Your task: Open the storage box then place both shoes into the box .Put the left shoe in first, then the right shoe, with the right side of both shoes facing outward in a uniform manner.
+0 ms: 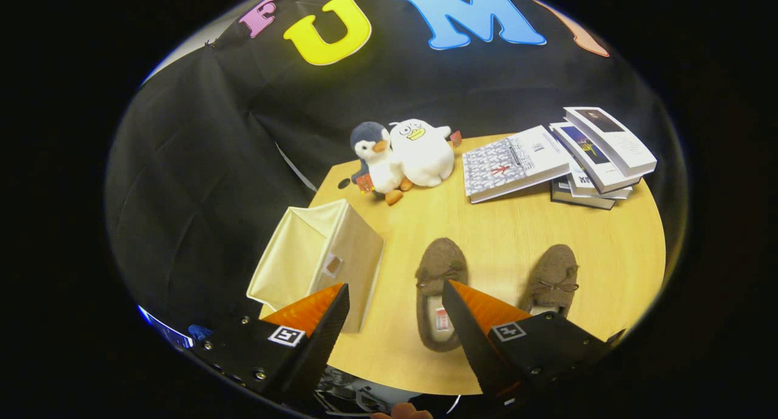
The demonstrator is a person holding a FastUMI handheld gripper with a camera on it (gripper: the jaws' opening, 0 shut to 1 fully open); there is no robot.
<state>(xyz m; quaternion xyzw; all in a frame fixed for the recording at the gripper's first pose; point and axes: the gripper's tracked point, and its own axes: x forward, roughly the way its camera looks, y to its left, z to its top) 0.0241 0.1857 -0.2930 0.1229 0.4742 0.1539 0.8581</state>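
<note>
Wooden table point(504, 236) against black cloth wall, storage box point(316, 258), two slippers point(439, 291), books point(559, 160); gripper point(395, 300) fingers apart, empty.

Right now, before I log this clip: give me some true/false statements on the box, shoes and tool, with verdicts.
1. The tool is open, holding nothing. True.
2. Both brown shoes are inside the storage box. False: the left shoe and right shoe lie on the table.
3. The box lies on its side. True.
4. Books are stacked beyond the shoes. True.
5. Two plush toys sit inside the box. False: they sit on the table beyond it.
</note>
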